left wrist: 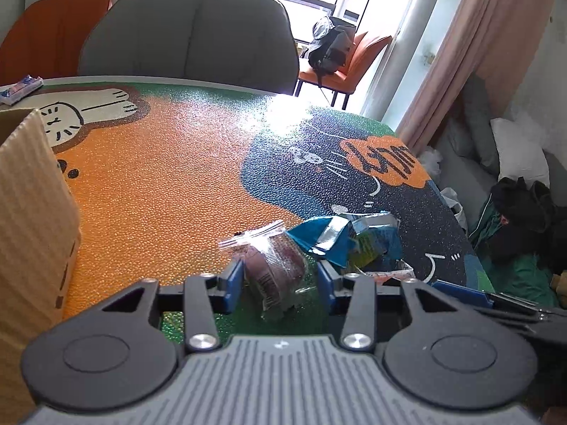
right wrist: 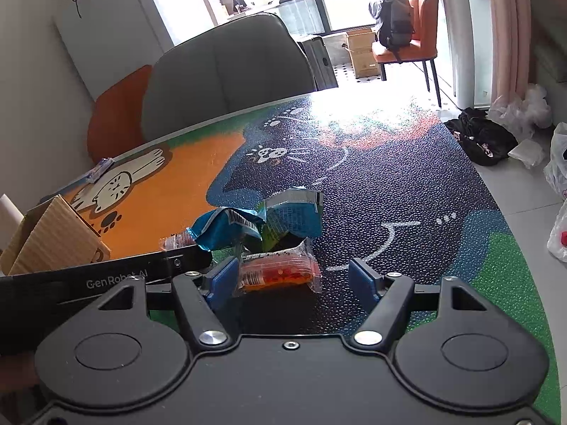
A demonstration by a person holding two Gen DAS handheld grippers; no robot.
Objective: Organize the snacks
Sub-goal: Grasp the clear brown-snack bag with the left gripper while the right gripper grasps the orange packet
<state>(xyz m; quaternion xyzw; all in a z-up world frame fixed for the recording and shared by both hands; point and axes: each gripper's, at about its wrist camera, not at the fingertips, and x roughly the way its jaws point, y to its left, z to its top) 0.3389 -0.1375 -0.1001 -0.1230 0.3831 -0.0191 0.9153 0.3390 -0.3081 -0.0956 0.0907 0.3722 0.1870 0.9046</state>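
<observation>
Snacks lie in a small heap on the tabletop (right wrist: 443,191), and the blue-and-green foil bag (right wrist: 283,219) in the heap's middle serves as the landmark. Just in front of that bag, toward the right wrist camera, sits an orange snack in a clear wrapper (right wrist: 280,271); the right claw (right wrist: 294,276) stands wide open around it, the left pad close beside the packet and the right pad well apart, gripping nothing. To the left of the foil bag (left wrist: 354,237) lies a dark reddish-brown snack in clear wrap (left wrist: 274,269); the left claw (left wrist: 280,279) is also open, its pads flanking this packet with a gap on either side, so it holds nothing either.

Farther left of the bag stands an open cardboard box (left wrist: 32,212), probably where the snacks should go.

The step in hand looks like the approach before a pick. Next, each claw likely needs to close squarely on its packet, gently since the wrappers are slippery and crinkle, then lift and carry toward the box.

Readable writing: "GenRobot AI" on the left gripper's body in the right wrist view. The packets show barcodes, but their print is too small to read.
</observation>
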